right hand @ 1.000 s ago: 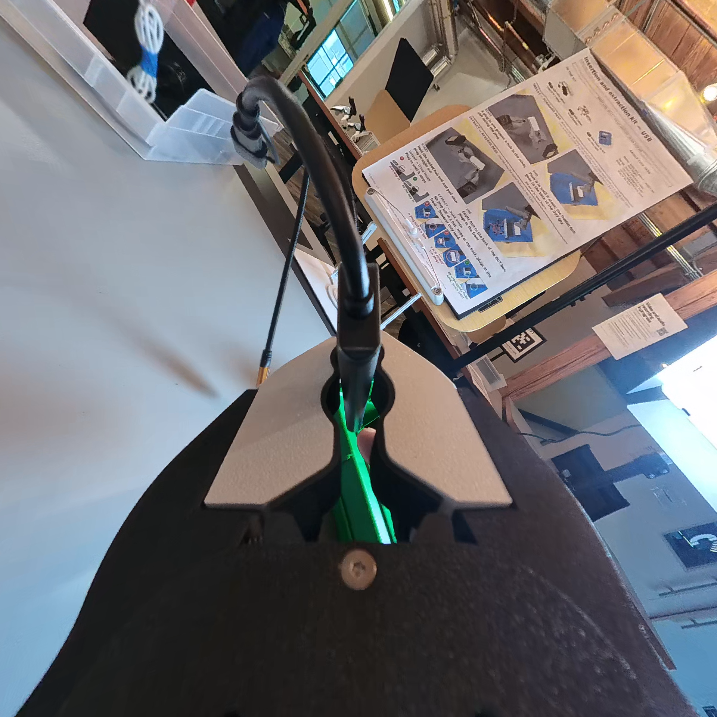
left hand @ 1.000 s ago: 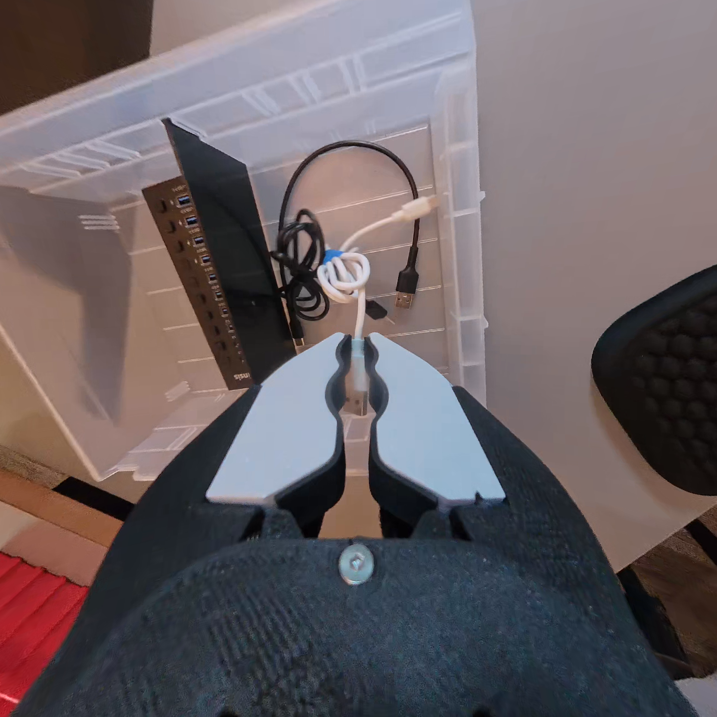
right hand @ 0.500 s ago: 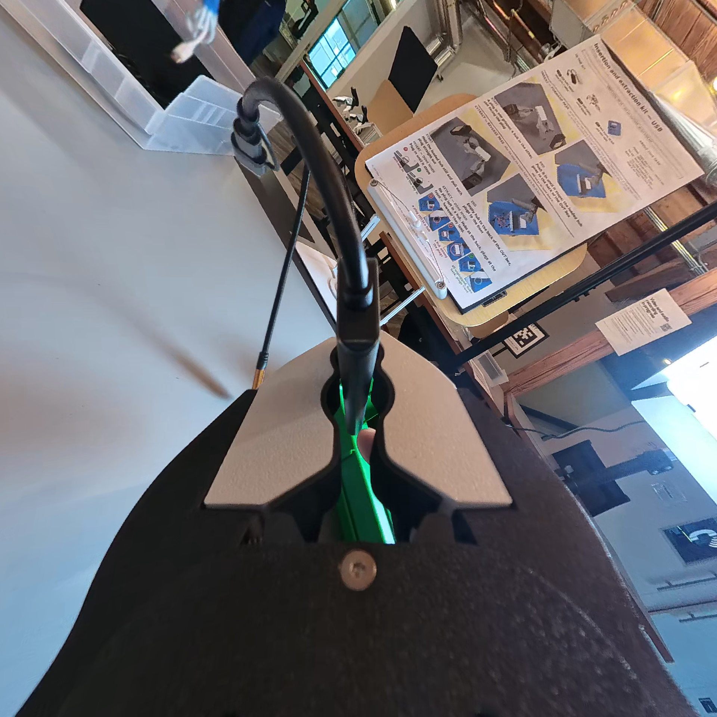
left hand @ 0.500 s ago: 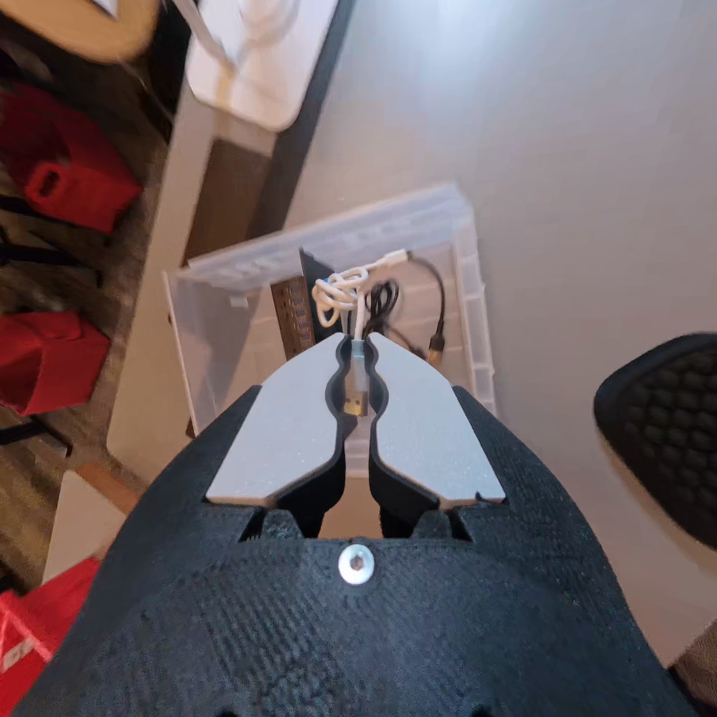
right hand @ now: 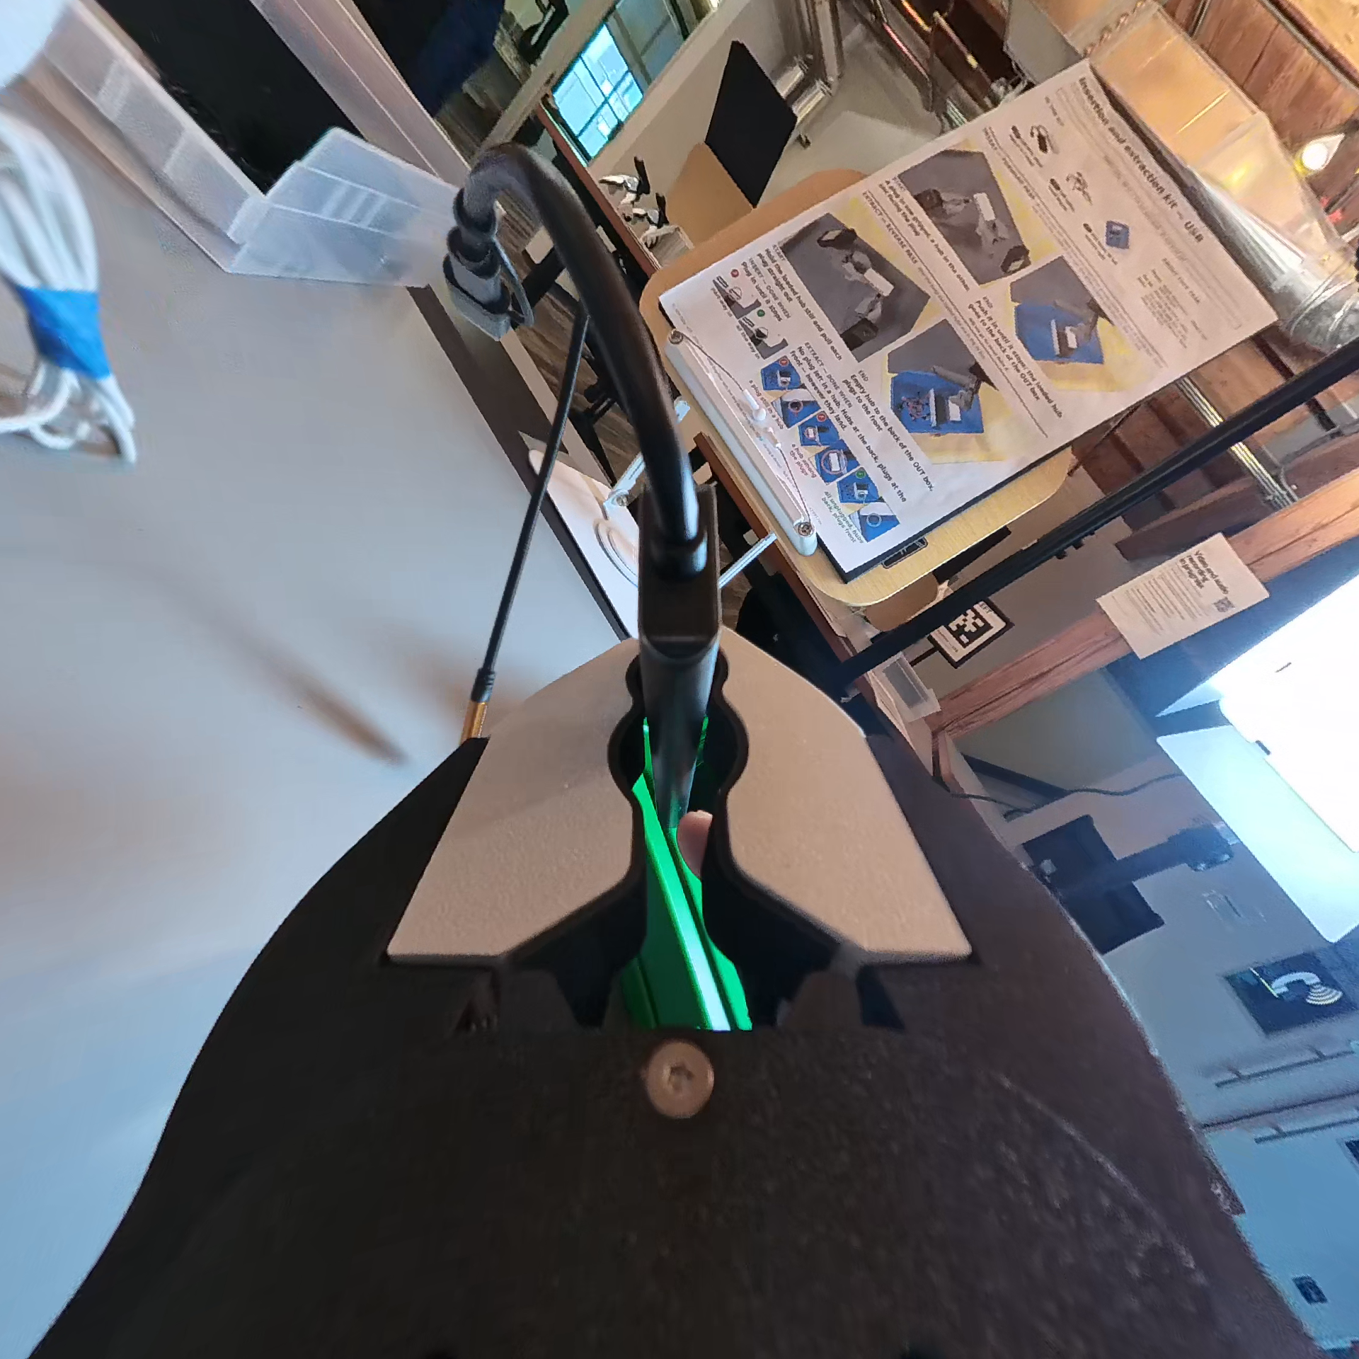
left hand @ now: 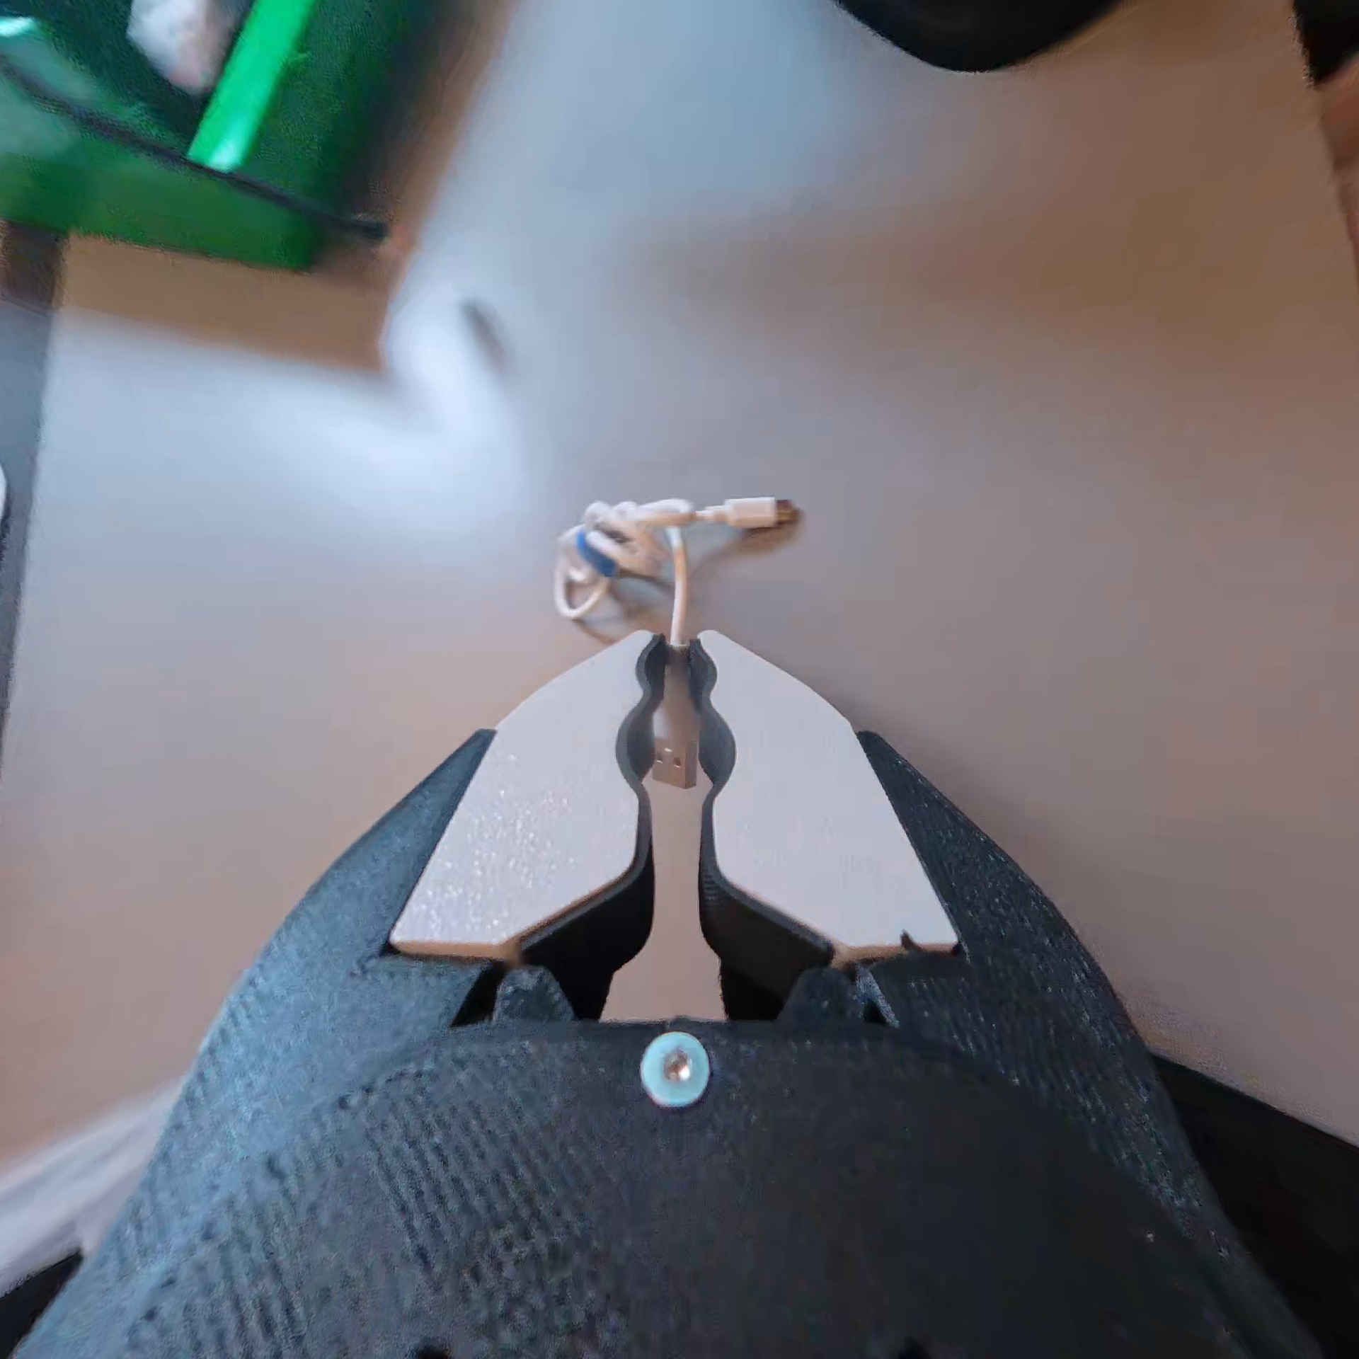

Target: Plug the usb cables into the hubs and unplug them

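Observation:
My left gripper (left hand: 676, 647) is shut on the silver USB-A plug (left hand: 675, 757) of a white cable. The plug end points back at the camera. The rest of the white cable (left hand: 625, 559), coiled and tied with a blue band, trails ahead over the pale table (left hand: 993, 478). The coil also shows, blurred, in the right wrist view (right hand: 59, 331) at the left edge. My right gripper (right hand: 676, 662) is shut on a slim black hub (right hand: 676, 588). The hub's thick black lead (right hand: 588, 243) arches up and ends in a free plug (right hand: 478, 294).
A clear plastic bin (right hand: 331, 213) stands at the table's far corner. A thin black cable with a gold tip (right hand: 515, 529) hangs beside my right gripper. A board with printed instruction sheets (right hand: 956, 309) stands beyond the table edge. A blurred green part (left hand: 147, 147) is at the upper left. The gap from one gripper's tips to the other's is roughly 25 centimetres.
My left gripper has lifted the white cable out of the clear bin and swung it over the bare table. The coil now enters the right wrist view. My right gripper barely moved.

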